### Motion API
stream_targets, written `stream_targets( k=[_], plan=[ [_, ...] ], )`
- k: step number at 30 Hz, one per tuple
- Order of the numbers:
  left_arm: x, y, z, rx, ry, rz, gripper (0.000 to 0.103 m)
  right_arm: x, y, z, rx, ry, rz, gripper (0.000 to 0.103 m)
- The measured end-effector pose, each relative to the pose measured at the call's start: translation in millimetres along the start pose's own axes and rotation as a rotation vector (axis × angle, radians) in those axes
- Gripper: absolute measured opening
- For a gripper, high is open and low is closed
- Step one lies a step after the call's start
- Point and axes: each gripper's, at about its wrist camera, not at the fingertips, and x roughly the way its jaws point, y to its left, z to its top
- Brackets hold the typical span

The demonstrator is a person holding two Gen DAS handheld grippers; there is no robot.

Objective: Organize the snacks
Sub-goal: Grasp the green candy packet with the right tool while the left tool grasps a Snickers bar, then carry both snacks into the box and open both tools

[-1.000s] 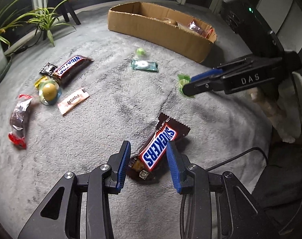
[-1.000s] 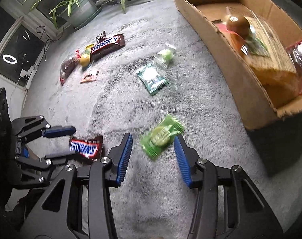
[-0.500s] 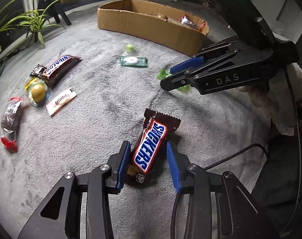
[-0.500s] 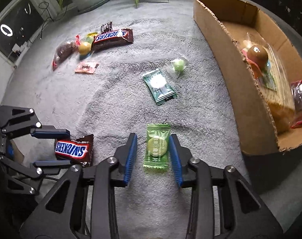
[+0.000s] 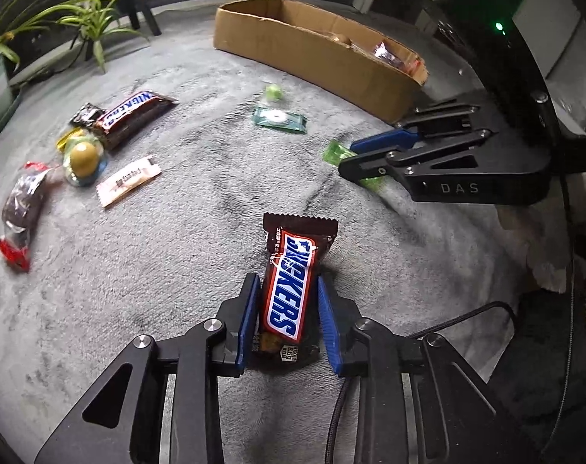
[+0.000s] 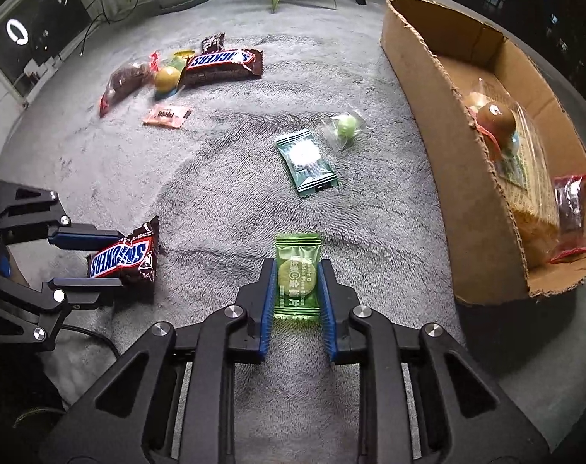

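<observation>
Both grippers are down on the grey rug at once. The left gripper [image 5: 287, 311] has its jaws closing on the small Snickers [image 5: 291, 286], pads pressing its long sides. The right gripper [image 6: 296, 294] is clamped tight on the green candy [image 6: 296, 274], which lies flat between its pads.

To do this well, I'd say lift each straight up before swinging toward the box [image 6: 439, 178], so neither wrapper drags on the pile. The green candy is thin and slick, so a firm pinch across the round middle seems safest. The grippers sit near each other, so they should go one after the other.

The cardboard box stands open at the right edge of the rug. It already holds a clear bag with a brown ball [image 6: 494, 116] on top, a tan cracker pack [image 6: 532, 212] and a dark packet with red ends [image 6: 571, 208]. 7 more snacks lie loose on the rug.
</observation>
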Motion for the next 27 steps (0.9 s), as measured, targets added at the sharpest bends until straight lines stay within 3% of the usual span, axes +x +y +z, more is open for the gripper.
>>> stream_targets(
  k=[12, 21, 27],
  plan=[
    [-21.5, 17.4, 4.6, -0.09, -0.07, 0.005, 0.027, -34.9, -9.3, 5.1, 0.065, -0.088, 0.051, 0.021],
    [-30.3, 17.1, 37.8, -0.053, -0.129, 0.021, 0.026, -72.6, -26.5, 18.7, 0.098, -0.193, 0.022, 0.021],
    [-35.7, 9.3, 72.2, -0.023, -0.19, -0.006, 0.026, -92.4, -50.5, 31.1, 0.144, -0.257, -0.022, 0.021]
  ],
)
